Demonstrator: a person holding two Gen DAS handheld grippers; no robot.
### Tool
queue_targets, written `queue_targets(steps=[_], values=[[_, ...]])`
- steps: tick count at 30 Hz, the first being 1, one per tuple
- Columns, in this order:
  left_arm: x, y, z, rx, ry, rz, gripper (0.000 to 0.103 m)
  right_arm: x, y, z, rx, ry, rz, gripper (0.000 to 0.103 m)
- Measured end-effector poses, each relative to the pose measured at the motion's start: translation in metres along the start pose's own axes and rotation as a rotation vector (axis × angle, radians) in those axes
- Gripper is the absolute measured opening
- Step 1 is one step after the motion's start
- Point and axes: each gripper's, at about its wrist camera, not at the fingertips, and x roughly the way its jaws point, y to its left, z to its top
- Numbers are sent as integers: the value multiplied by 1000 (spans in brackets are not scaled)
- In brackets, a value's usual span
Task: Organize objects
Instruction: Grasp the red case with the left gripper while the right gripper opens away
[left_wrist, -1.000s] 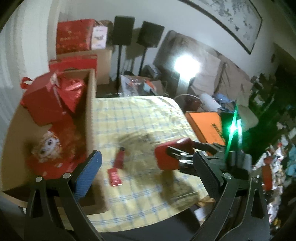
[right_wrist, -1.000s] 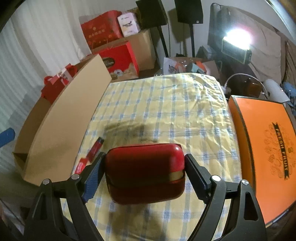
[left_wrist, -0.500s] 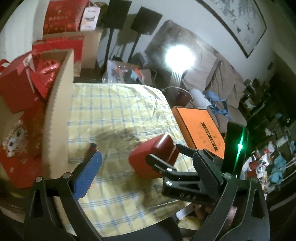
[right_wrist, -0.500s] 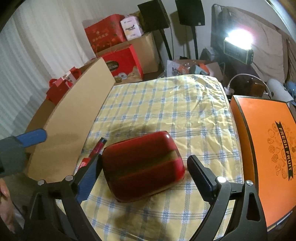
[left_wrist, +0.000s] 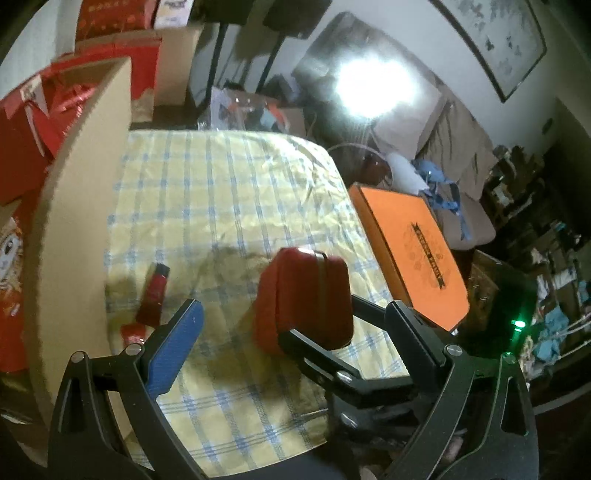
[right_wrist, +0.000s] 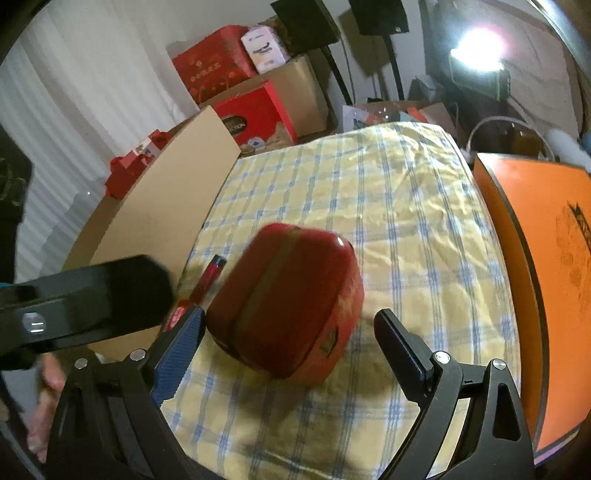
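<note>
Presently on hand, left to right.

One cardboard box (left_wrist: 74, 221), open-topped, standing at the left edge of the table; red gift packages (left_wrist: 22, 122) show inside it, count uncertain.

One small red tube (left_wrist: 155, 291) with a dark cap, lying on the cloth just beside the box wall; one red packet (left_wrist: 133, 330) touches its near end.

One yellow-and-blue checked tablecloth (left_wrist: 229, 184) covering the table.

One red case (right_wrist: 284, 302), rounded, with a band around its middle, resting tilted on the cloth near the front centre.

One left gripper (left_wrist: 291, 332), jaws spread wide, nothing between them.

One right gripper (right_wrist: 288, 332), jaws wide apart on either side of the red case; blue pad close to the case, the black one clear of it.

One orange flat box (left_wrist: 410, 251) with a dark ribbon emblem, at the table's right edge.

One bright lamp (left_wrist: 369, 85) behind the table.
</note>
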Motion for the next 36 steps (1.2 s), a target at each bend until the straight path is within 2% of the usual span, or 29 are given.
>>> queue_targets(steps=[10,12,16,21,22,27,36], values=[[40,-17,0,29,108,4,98,-7,-10,-18,41,3,17,94],[47,-19,1,26,129,10,94,-6,-11,-20,43,6,15,94],[56,-21,2,14,146,18,93,-5,-13,-22,52,8,18,94],[68,-18,1,-3,174,30,79,-7,-12,-23,25,0,-18,94],[70,-15,0,-12,179,29,78,-7,-11,-24,19,-1,-26,94],[69,-11,-2,-25,167,5,79,-9,-12,-24,11,-3,-36,94],[63,15,-3,-147,132,-127,78,-15,-14,-23,17,-16,-9,94]])
